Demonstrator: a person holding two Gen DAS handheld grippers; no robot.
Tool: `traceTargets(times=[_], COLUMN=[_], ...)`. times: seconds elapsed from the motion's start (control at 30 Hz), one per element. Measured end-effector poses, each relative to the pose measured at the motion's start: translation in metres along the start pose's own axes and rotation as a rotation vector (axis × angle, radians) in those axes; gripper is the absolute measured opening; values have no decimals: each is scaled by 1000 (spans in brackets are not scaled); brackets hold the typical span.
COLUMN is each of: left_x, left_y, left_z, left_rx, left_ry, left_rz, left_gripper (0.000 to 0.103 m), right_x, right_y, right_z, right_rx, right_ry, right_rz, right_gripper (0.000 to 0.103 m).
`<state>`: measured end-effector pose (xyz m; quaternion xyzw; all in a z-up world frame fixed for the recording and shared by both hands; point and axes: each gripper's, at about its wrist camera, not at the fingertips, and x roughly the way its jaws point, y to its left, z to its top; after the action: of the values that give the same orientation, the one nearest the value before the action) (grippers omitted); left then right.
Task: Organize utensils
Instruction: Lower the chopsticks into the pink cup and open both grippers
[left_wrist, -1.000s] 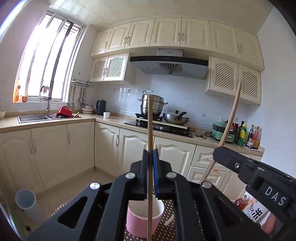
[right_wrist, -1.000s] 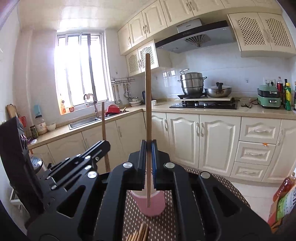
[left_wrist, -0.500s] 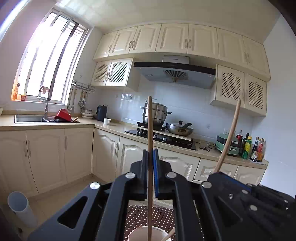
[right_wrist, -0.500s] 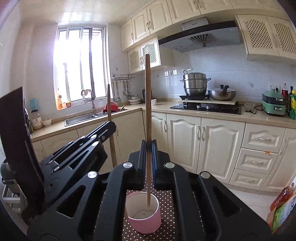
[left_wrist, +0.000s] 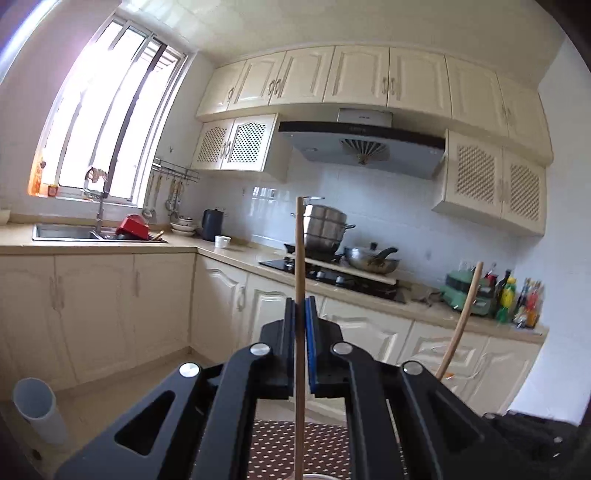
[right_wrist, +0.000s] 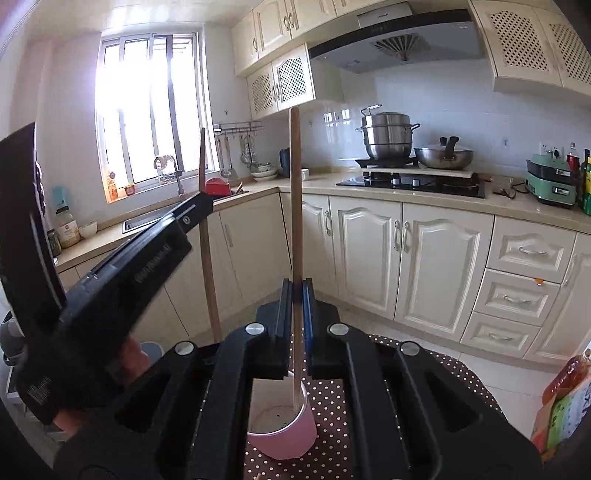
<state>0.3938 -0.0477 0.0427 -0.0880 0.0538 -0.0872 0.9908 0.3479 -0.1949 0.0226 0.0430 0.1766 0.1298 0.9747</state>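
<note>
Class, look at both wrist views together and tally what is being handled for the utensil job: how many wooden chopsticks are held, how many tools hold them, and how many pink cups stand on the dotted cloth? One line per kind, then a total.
Wooden chopsticks, held upright: 2 (left one, right one)
Tools, each shut on a chopstick: 2 (left tool, right tool)
Pink cup: 1
Total: 5

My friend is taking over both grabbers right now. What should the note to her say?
Left gripper: jaws shut on a wooden chopstick, held upright.
Right gripper: jaws shut on another chopstick, upright, its lower end inside the pink cup.
The cup stands on the dotted tablecloth, just below the right gripper.
Done: both sticks picked up, the right one lined up in the cup.
Left: release the right stick into the cup, then bring the left one over and drop it in too.
</note>
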Motion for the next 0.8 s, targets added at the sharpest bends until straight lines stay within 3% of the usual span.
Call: traceTargets(times=[0.47,0.57,0.8], left_x=[6,3,-3], left_y=[11,10,10], left_z=[-60,-68,-74], left_rx=[35,59,80], left_ry=[142,166,186], left_rz=[46,63,74], left_gripper=[6,7,7], right_x=[33,29,30], right_y=[-4,-2,-8], right_z=[-26,-28,-37], right_rx=[18,19,70], right_ry=[172,183,236], right_rz=[66,98,80], right_gripper=[6,7,7])
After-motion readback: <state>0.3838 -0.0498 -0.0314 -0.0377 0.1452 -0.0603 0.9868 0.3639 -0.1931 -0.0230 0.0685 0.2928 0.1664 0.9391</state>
